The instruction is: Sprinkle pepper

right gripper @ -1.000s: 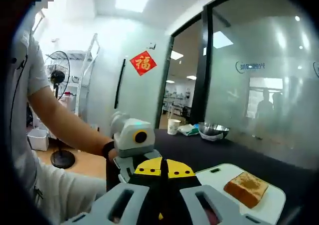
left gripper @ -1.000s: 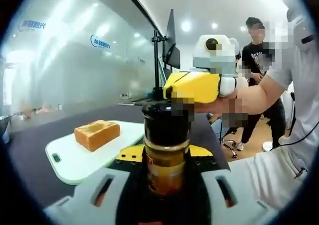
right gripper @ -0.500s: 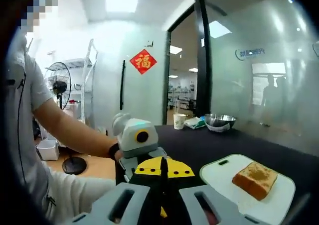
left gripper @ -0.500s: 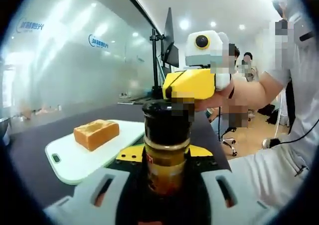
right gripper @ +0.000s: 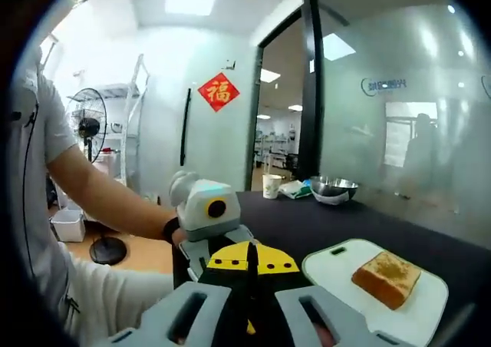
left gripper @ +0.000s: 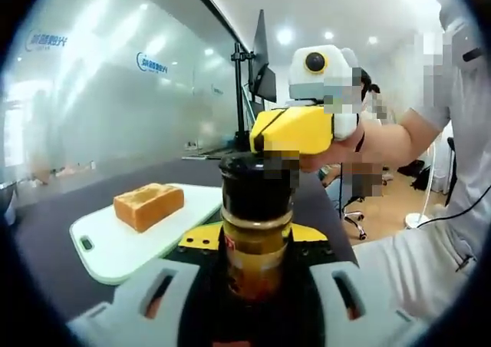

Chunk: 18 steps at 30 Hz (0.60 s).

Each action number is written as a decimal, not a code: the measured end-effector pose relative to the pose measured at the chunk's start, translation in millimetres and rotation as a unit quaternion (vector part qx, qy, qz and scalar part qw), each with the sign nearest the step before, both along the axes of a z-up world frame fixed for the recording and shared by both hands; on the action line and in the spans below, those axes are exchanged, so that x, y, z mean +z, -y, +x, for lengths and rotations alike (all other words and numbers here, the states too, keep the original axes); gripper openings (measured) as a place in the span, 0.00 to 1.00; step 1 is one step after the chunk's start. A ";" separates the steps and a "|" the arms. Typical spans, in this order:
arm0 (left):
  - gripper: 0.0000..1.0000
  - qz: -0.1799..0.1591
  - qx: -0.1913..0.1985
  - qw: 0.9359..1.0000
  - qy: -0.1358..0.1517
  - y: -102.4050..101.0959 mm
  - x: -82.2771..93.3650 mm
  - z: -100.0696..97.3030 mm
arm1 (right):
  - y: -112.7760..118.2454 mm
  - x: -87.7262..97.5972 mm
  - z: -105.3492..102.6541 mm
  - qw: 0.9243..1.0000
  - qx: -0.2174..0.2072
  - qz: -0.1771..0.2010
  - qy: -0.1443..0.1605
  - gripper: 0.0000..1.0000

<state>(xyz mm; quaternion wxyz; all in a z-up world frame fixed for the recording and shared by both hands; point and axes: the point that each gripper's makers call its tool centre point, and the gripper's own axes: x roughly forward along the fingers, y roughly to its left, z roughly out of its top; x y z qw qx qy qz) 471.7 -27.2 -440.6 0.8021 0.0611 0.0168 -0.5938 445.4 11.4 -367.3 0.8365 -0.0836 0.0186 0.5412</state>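
Observation:
My left gripper (left gripper: 255, 238) is shut on a pepper bottle (left gripper: 255, 232) with amber glass and a black cap, held upright. In the left gripper view my right gripper (left gripper: 270, 143) reaches in from the right, its yellow jaws pressed against the cap's top. The right gripper (right gripper: 249, 259) shows its jaws closed together in its own view; whether they pinch part of the cap is hidden. A slice of toast (left gripper: 149, 206) (right gripper: 386, 278) lies on a white cutting board (left gripper: 115, 247) (right gripper: 337, 259), beyond and to the side of both grippers.
The board rests on a dark tabletop (right gripper: 307, 224) beside a frosted glass wall. A steel bowl (right gripper: 331, 187) and a paper cup (right gripper: 270, 186) stand at the far end. A monitor on a stand (left gripper: 261, 63) is behind. A fan (right gripper: 88, 124) stands on the floor.
Both views have swayed slightly with the hands. The bottle stays in the left jaws and the right jaws stay at its cap. A person in the background has walked off.

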 end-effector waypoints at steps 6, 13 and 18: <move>0.21 0.008 0.001 1.000 0.002 -1.3 -3.7 2.4 | -0.8 3.2 -1.6 0.997 0.010 0.053 -0.048 0.00; 0.23 0.026 0.002 1.000 0.013 -0.7 -7.7 -1.5 | -4.7 15.2 -8.6 0.996 0.019 0.092 -0.007 0.00; 0.27 0.038 -0.006 0.999 0.010 -4.0 -11.0 -1.8 | 10.6 20.4 -5.1 0.996 -0.003 0.087 0.023 0.02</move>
